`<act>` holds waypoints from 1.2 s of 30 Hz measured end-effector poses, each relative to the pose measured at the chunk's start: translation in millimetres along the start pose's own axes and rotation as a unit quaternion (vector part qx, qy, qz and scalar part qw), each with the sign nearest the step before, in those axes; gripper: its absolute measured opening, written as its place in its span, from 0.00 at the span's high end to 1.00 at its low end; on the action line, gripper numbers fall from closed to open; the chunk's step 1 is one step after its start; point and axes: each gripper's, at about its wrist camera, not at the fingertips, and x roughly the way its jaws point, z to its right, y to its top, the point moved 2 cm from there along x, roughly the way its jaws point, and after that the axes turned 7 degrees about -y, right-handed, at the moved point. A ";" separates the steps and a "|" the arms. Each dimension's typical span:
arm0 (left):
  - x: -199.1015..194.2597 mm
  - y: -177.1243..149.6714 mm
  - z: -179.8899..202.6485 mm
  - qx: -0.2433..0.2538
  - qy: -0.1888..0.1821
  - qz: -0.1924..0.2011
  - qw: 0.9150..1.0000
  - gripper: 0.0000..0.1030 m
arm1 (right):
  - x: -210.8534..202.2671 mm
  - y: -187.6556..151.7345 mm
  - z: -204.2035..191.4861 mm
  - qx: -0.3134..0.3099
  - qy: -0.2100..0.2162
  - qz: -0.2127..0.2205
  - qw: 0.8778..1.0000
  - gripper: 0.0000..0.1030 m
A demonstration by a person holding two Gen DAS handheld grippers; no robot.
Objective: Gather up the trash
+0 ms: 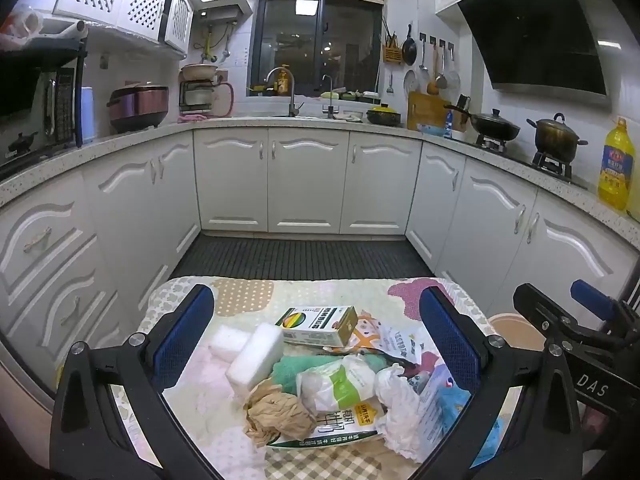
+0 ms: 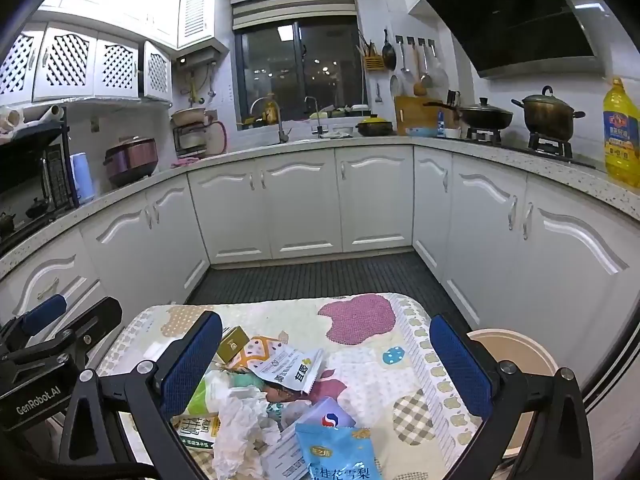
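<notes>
A pile of trash lies on a small table with a patterned cloth (image 1: 248, 292). In the left wrist view I see a small carton (image 1: 320, 326), two white foam blocks (image 1: 256, 356), a crumpled brown paper (image 1: 276, 412), a green and white bag (image 1: 344, 388) and crumpled white paper (image 1: 396, 404). My left gripper (image 1: 320, 356) is open above the pile, empty. In the right wrist view a blue snack bag (image 2: 344, 456), crumpled white paper (image 2: 240, 428) and a printed wrapper (image 2: 288, 368) show. My right gripper (image 2: 332, 364) is open above them, empty.
A beige round bin (image 2: 516, 356) stands on the floor right of the table; it also shows in the left wrist view (image 1: 508, 322). White kitchen cabinets (image 1: 304, 180) surround a dark floor mat (image 1: 300, 256). Pots sit on the stove at right (image 1: 556, 136).
</notes>
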 end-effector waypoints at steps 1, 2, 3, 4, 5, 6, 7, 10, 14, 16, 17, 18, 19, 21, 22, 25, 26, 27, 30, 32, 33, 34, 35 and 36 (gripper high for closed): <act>-0.3 1.1 1.9 0.005 0.003 -0.004 1.000 0.01 | 0.2 0.8 0.4 0.001 0.000 0.001 1.000 0.00; -0.5 1.1 2.2 0.004 0.002 -0.003 1.000 0.01 | 0.5 1.3 0.8 0.001 -0.001 0.001 1.000 0.00; -0.5 1.2 2.7 0.004 0.002 -0.002 1.000 0.01 | 0.7 1.8 0.8 0.001 -0.001 0.001 1.000 0.00; -0.4 1.3 3.4 0.005 0.001 -0.001 1.000 0.01 | 0.4 1.5 1.0 0.000 -0.001 0.001 1.000 0.00; -0.1 1.4 4.4 0.006 0.002 -0.001 1.000 0.01 | 0.3 1.8 1.2 0.000 -0.002 0.003 1.000 0.00; 0.4 1.3 5.5 0.007 0.002 0.000 1.000 0.01 | 0.0 1.9 1.5 0.000 -0.003 0.004 1.000 0.00; -1.6 3.3 3.8 0.008 0.002 -0.001 1.000 0.01 | -0.1 2.4 1.5 -0.001 -0.004 0.006 1.000 0.00; 0.8 3.1 6.5 0.008 0.001 -0.002 1.000 0.01 | 0.0 3.2 1.8 -0.001 -0.005 0.007 1.000 0.00; 1.6 -1.5 9.7 0.004 0.004 0.003 1.000 0.01 | -0.1 3.3 1.6 -0.001 -0.004 0.007 1.000 0.00; 0.3 -0.7 2.2 0.007 0.001 0.003 1.000 0.01 | 0.0 3.4 1.9 -0.003 -0.006 0.008 1.000 0.00; 0.7 -1.3 2.2 0.006 0.000 0.004 1.000 0.01 | -0.1 3.3 2.0 -0.001 -0.005 0.007 1.000 0.00; 0.7 0.8 2.3 0.004 -0.001 0.005 1.000 0.01 | 0.1 3.6 2.3 -0.001 -0.004 0.007 1.000 0.00; 1.3 1.5 1.8 0.003 0.000 0.005 1.000 0.01 | -0.1 3.3 1.9 0.000 -0.004 0.007 1.000 0.00; 1.7 1.3 1.7 0.002 -0.001 0.006 1.000 0.01 | -0.4 3.4 1.6 -0.001 -0.006 0.008 1.000 0.00; 1.7 1.1 1.4 0.002 -0.001 0.006 1.000 0.01 | -0.1 3.7 1.7 -0.001 -0.006 0.008 1.000 0.00; 2.7 0.8 1.0 0.001 -0.001 0.005 1.000 0.01 | -0.2 3.5 1.8 -0.001 -0.006 0.008 1.000 0.00; 3.0 0.6 1.0 0.001 -0.001 0.005 1.000 0.01 | -0.1 3.6 1.8 -0.001 -0.006 0.008 1.000 0.00; 2.5 0.6 0.9 0.000 -0.002 0.007 1.000 0.01 | -0.2 3.4 1.7 -0.001 -0.006 0.008 1.000 0.00; 2.4 1.0 0.8 0.001 -0.002 0.008 1.000 0.01 | -0.1 3.5 1.8 -0.001 -0.006 0.008 1.000 0.00; 3.4 0.8 1.4 0.004 -0.001 0.009 1.000 0.01 | -0.1 3.4 1.9 -0.001 -0.006 0.008 1.000 0.00; 2.8 0.9 1.0 0.005 0.000 0.010 1.000 0.01 | -0.1 3.5 1.9 -0.001 -0.006 0.008 1.000 0.00; 2.5 0.9 0.5 0.005 0.000 0.011 1.000 0.01 | 0.0 3.6 2.0 -0.001 -0.006 0.007 1.000 0.00; 2.5 1.2 0.4 0.004 -0.001 0.012 1.000 0.01 | 0.1 3.7 2.0 -0.001 -0.006 0.007 1.000 0.00; 2.6 1.3 0.3 0.004 -0.002 0.013 1.000 0.01 | 0.3 3.6 2.2 -0.001 -0.006 0.007 1.000 0.00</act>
